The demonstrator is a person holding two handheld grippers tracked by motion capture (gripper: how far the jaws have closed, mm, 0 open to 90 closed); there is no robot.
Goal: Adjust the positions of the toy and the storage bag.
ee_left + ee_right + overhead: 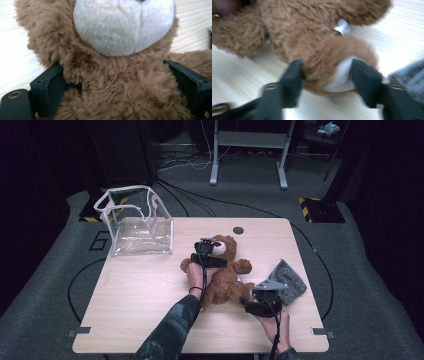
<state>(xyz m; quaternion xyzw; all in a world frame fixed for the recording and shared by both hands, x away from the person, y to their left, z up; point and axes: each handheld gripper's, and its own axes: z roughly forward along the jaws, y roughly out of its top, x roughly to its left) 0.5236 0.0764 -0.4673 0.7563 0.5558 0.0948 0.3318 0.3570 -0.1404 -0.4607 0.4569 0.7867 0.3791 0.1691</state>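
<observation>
On the light wooden table (130, 295), a brown teddy bear (225, 275) is lying on its back near the middle, its long axis running from the head at the far side to the feet at the near right, with a clear plastic bag (137, 227) standing well apart at the far left and a grey cloth (289, 281) just beside its right side. The left forearm is reaching forward along the bear, the left gripper (117, 82) sitting with jaws spread wide around the bear's neck below the white muzzle. The right gripper (325, 75), pointing away from the person at the near right, is straddling the bear's foot, jaws parted and touching the fur; whether they are pressing cannot be told.
</observation>
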